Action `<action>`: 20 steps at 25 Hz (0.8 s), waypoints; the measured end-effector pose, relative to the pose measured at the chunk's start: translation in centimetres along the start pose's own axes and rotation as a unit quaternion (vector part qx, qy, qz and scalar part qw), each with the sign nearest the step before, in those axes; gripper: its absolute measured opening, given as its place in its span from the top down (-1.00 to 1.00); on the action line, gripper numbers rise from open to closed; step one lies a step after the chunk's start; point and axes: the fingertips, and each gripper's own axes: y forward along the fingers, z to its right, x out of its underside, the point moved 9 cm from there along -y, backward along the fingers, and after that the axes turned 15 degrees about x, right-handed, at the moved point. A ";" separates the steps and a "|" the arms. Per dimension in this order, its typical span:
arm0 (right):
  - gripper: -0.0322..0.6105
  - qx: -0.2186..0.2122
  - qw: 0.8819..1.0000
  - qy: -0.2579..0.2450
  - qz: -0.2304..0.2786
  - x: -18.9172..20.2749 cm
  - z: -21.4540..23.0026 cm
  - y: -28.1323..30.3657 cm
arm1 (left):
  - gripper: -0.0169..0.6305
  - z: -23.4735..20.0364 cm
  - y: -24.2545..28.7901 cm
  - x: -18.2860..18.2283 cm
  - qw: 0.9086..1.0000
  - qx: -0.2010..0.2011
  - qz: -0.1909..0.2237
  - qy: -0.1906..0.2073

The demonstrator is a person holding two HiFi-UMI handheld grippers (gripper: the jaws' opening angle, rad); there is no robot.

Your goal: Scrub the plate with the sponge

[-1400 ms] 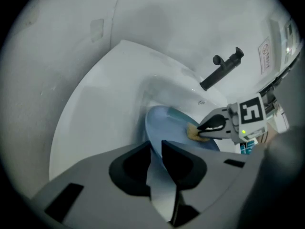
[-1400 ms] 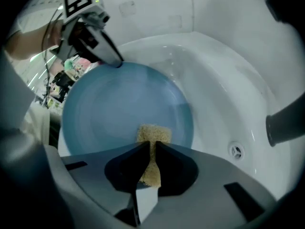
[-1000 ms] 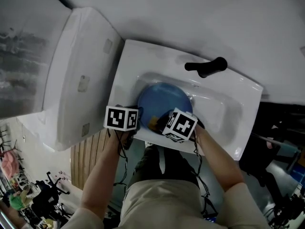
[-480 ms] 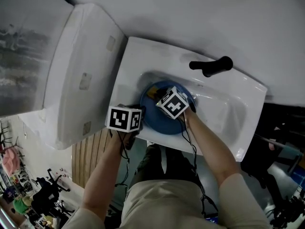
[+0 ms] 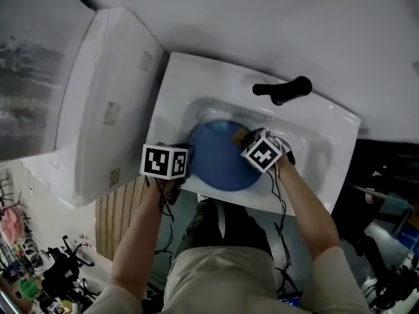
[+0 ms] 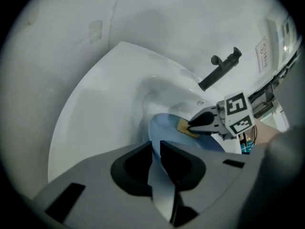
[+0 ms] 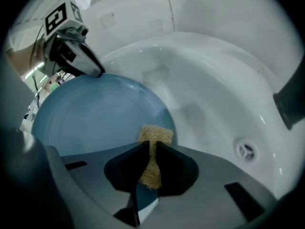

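Left gripper view: my left gripper [image 6: 157, 146] pinches the plate [image 6: 164, 125] by its rim, the jaws having just closed tighter on it. My right gripper [image 7: 151, 149] clamps the sponge [image 7: 156, 135] against the plate's edge (inside the sink [image 7: 214, 75]), with the faucet [image 5: 283, 90] beyond.

On my end: white left cube [image 5: 165, 161] and right cube [image 5: 264, 150], black square markers. Thin black cables [image 5: 277, 227] along both forearms. Beige garment [image 5: 222, 280], dark garment [image 5: 226, 222] beyond it.
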 end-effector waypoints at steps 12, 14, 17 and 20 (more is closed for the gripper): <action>0.74 -0.210 0.975 -0.018 0.074 -1.2 -8.3 -7.8 | 0.79 0.2 0.1 0.0 0.999 -0.008 -0.023 0.029; 0.74 -0.227 0.968 -0.019 0.110 -2.9 -9.2 -7.2 | 0.77 0.0 0.2 -0.1 0.999 0.004 -0.029 0.023; 0.73 -0.218 0.964 -0.047 0.146 -5.1 -9.7 -5.6 | 0.77 0.0 0.1 -0.2 0.999 0.018 -0.036 0.023; 0.73 -0.171 0.973 -0.039 0.147 -6.4 -8.6 -2.9 | 0.78 0.3 0.2 0.1 0.998 0.005 -0.044 0.033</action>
